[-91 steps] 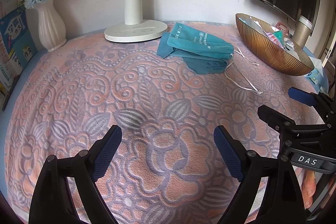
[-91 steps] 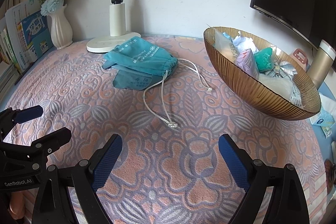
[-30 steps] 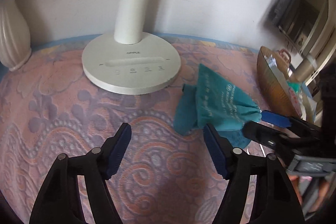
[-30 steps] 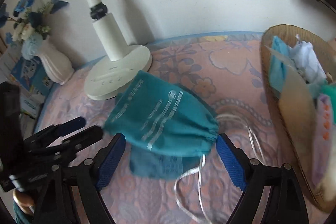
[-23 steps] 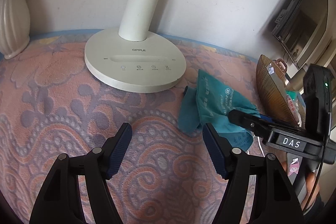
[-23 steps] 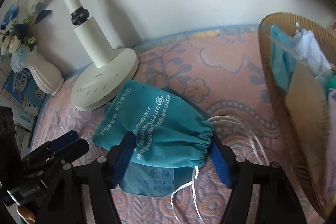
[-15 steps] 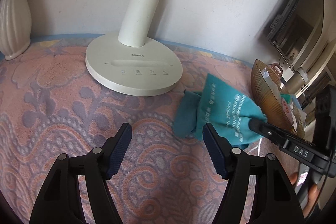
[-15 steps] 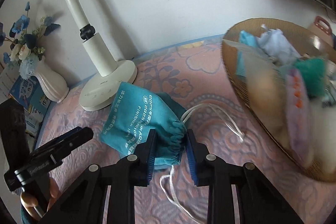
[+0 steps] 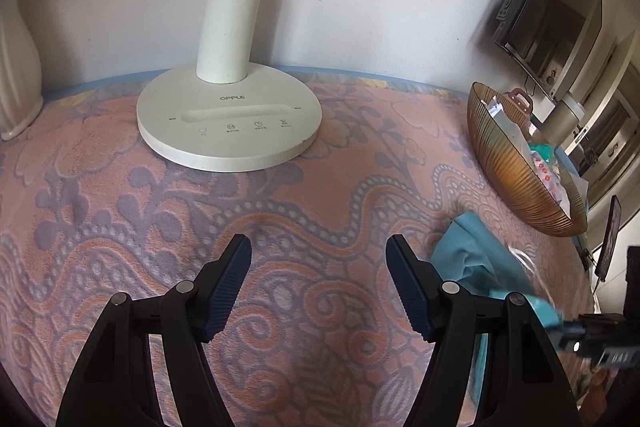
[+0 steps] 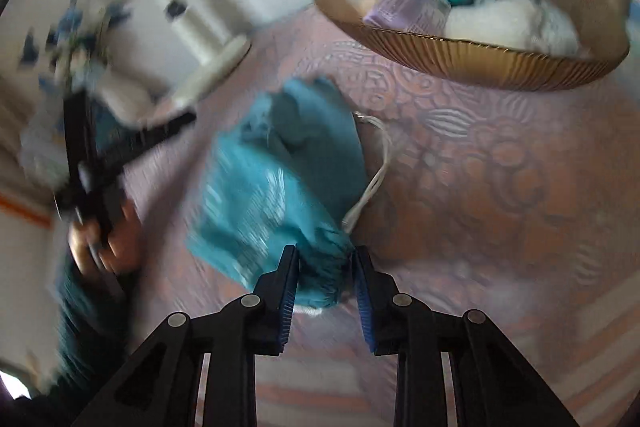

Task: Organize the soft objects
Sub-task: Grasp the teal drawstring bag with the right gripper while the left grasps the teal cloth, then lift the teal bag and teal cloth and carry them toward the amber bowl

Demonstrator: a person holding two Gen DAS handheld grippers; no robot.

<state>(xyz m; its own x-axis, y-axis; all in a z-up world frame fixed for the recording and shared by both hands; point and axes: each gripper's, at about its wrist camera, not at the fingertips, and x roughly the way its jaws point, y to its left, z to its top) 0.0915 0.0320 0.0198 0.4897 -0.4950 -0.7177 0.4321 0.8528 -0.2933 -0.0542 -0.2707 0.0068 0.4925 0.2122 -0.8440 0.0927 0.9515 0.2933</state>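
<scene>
A teal drawstring bag [image 10: 276,179] hangs and drags just over the patterned cloth, blurred by motion. My right gripper [image 10: 325,255] has both pads pressed on the bag's gathered neck, though the jaws are opening slightly. The white cord [image 10: 376,167] trails from the neck. In the left wrist view the bag [image 9: 468,255] lies to the right of my left gripper [image 9: 318,243], which stands open over bare cloth with nothing between its fingers. The right gripper [image 9: 576,343] shows at that view's lower right edge.
A golden ribbed bowl [image 10: 480,55] with several soft items stands at the back right, also seen as the bowl [image 9: 516,179]. A white lamp base [image 9: 228,131] and a white vase [image 9: 16,67] stand at the back. A hand [image 10: 108,239] holds the left gripper.
My right gripper closed on the bag's neck and pulled the bag away from the lamp, toward the front right. The left gripper stayed open and shifted only a little.
</scene>
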